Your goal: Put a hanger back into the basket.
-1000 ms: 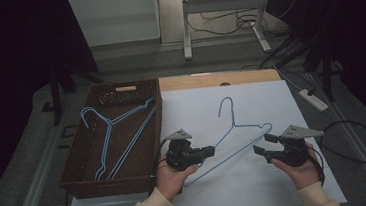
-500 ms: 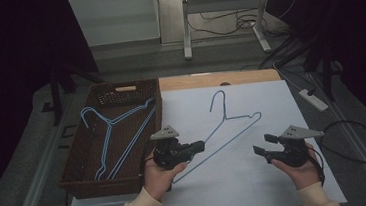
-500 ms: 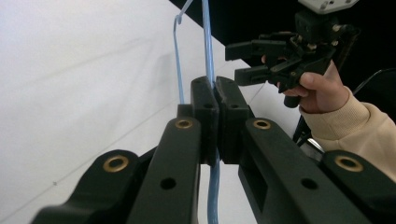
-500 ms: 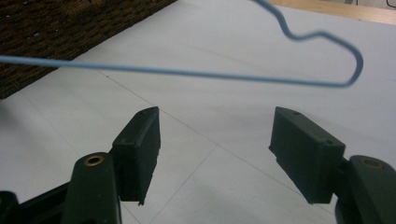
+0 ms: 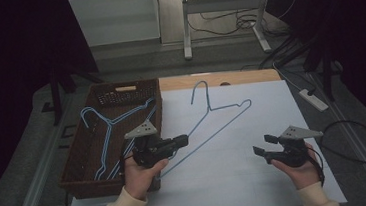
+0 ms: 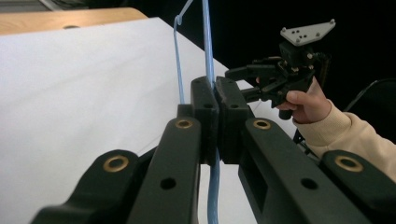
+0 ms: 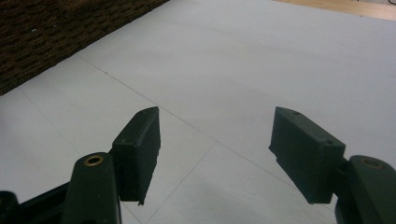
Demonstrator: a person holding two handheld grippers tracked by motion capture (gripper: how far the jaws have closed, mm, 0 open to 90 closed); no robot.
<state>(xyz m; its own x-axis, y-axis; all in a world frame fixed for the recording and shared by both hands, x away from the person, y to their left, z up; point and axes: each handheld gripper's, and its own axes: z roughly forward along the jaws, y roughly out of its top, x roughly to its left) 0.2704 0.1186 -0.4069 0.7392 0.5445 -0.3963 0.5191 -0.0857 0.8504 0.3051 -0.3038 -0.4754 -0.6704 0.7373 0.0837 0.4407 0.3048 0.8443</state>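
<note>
- The left gripper (image 5: 183,141) has its jaws pressed together on the wire of a light blue wire hanger (image 5: 217,115), close to one lower corner of it.
- In the left gripper view, the hanger wire (image 6: 208,56) runs up from between the clamped pads.
- The hanger slants over the white table sheet (image 5: 258,186), its hook (image 5: 199,89) toward the far edge and its gripped end just beside the wicker basket (image 5: 80,180).
- The brown basket stands at the left of the sheet, with two more blue hangers (image 5: 105,127) lying in it.
- The right gripper (image 5: 262,146) is held low over the near right part of the sheet, well apart from the hanger, with its jaws spread wide and nothing between them.
- The right gripper view has bare white sheet (image 7: 261,60) between the parted pads and the basket wall (image 7: 56,28) at the upper left.
</note>
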